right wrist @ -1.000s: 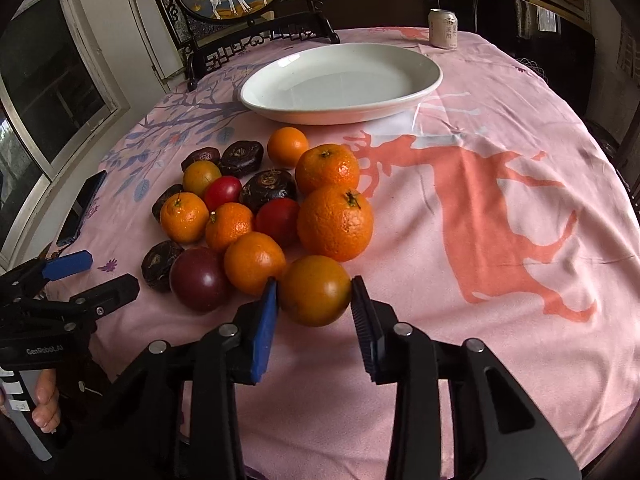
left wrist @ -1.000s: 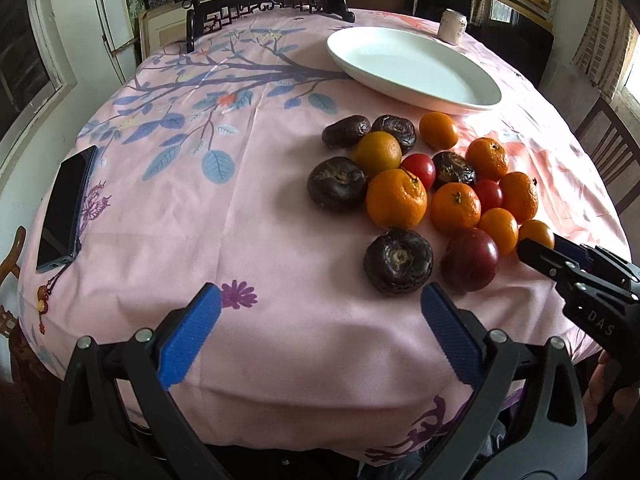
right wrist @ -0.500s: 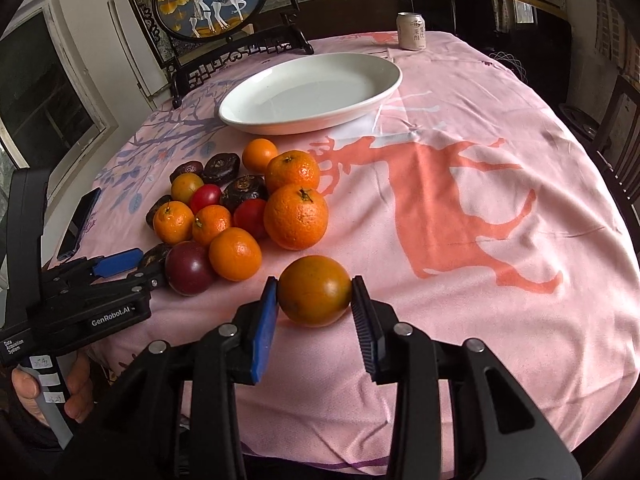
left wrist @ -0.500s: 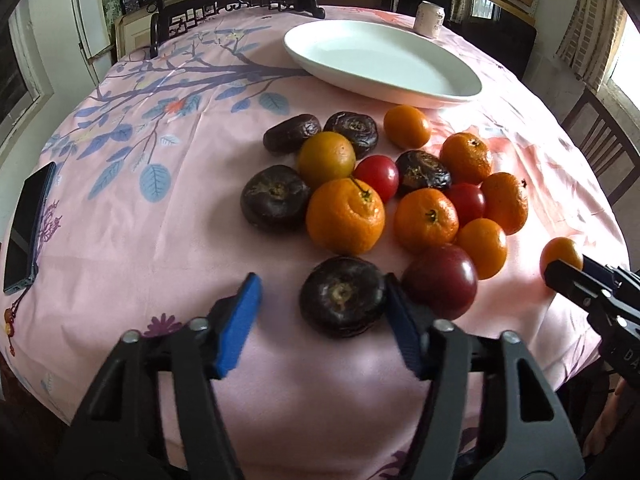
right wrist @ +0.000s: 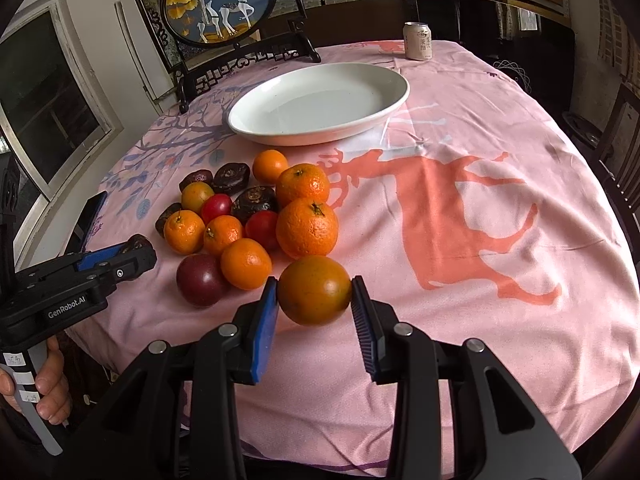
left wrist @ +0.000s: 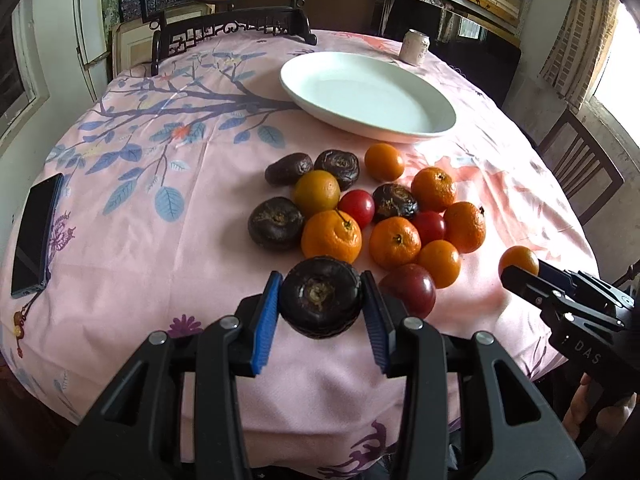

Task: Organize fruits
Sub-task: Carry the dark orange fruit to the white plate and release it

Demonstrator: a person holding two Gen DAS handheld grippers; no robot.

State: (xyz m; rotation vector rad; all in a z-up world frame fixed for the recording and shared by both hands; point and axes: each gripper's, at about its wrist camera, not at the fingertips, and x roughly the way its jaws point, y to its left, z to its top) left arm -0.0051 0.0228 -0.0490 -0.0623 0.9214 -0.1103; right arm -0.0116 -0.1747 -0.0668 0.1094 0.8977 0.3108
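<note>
Dark wrinkled fruit (left wrist: pixel 320 300) sits between the closing left hand-held gripper (left wrist: pixel 320 314) pads, grasped.

Your left gripper (right wrist: pixel 132 252) hides most of 1 dark fruit (right wrist: pixel 136 242); the can's (right wrist: pixel 418 41) label is too small to read.

A dark, wrinkled round fruit (left wrist: pixel 320 298) sits clamped between the blue pads of the left tool (left wrist: pixel 320 316), its stem scar facing the camera, while a smooth orange-brown fruit (right wrist: pixel 315 290) is gripped by the right tool (right wrist: pixel 315 320). Both are held just clear of the pink cloth on the bench (right wrist: pixel 480 280). Behind them the remaining fruits (left wrist: pixel 360 216) lie bunched together: tangerines, small red ones, a plum-coloured one and more dark wrinkled ones, near the empty white plate (left wrist: pixel 436 108).
</note>
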